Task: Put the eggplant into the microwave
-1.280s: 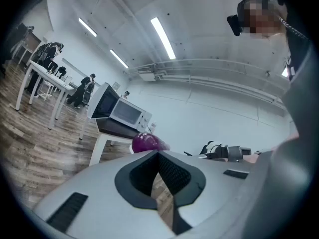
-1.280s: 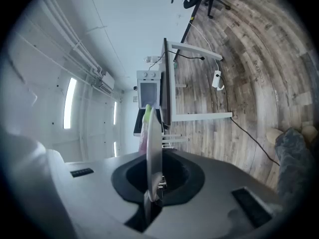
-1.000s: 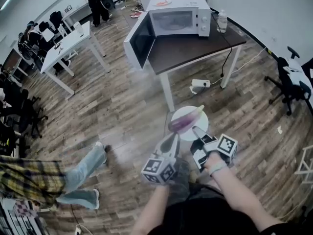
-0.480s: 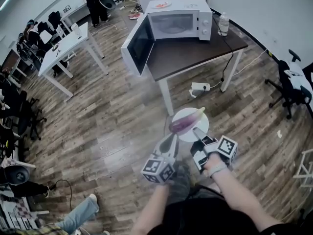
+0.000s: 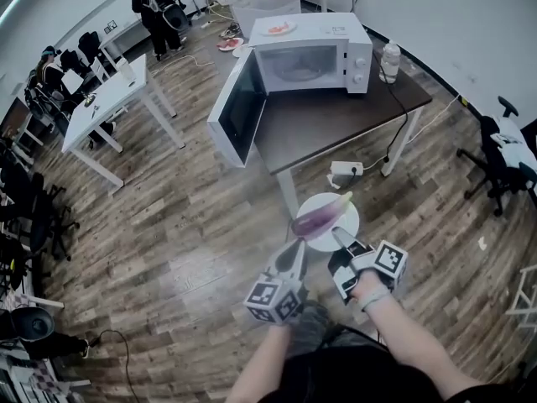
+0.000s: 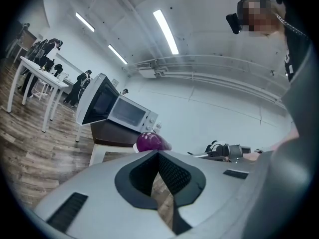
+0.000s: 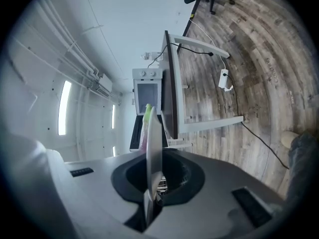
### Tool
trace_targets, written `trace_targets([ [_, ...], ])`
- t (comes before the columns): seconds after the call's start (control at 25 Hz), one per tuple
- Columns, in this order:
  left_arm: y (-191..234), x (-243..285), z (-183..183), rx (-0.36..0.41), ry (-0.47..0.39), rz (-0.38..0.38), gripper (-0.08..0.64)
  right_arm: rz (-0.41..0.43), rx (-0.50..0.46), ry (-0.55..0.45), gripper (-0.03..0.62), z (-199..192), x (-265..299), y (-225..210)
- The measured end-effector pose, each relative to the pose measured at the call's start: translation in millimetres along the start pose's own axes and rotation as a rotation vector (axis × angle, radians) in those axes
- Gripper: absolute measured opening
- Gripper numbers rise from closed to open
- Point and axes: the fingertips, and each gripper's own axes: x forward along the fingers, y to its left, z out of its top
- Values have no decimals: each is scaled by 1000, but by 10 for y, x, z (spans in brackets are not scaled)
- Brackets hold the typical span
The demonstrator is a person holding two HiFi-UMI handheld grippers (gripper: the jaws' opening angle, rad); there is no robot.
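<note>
Your right tool (image 5: 338, 234) is clamped on the near rim of the white plate (image 5: 346, 222). In the right gripper view the plate stands edge-on between the jaws. The eggplant (image 5: 318, 217) lies across the plate, purple body toward your left, pale green stem end pointing toward the bench (image 5: 336, 112). The plate is held in the air over the wood floor (image 5: 185, 217), in front of the bench and apart from it.

Your left tool (image 5: 294, 249) has its jaws pressed together at the tips with nothing between them, only floor showing through the gap behind the tips. It sits just left of the plate, tips near the eggplant's purple end; contact unclear.

The microwave (image 5: 312, 55) sits on the dark bench, door (image 5: 234, 107) swung wide to its left. A small plate with food (image 5: 279, 28) is on top of it and a bottle (image 5: 388, 61) stands just to its right. People are at white desks (image 5: 113, 91) far left.
</note>
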Motion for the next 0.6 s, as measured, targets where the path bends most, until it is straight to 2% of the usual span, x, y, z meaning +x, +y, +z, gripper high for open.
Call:
trace_targets([
  [0.36, 396, 462, 324, 0, 13, -35, 0, -9, 2, -34, 17, 224, 613, 130],
  [0.6, 636, 694, 470, -4, 15, -51, 0, 17, 18, -52, 17, 333, 946, 198],
])
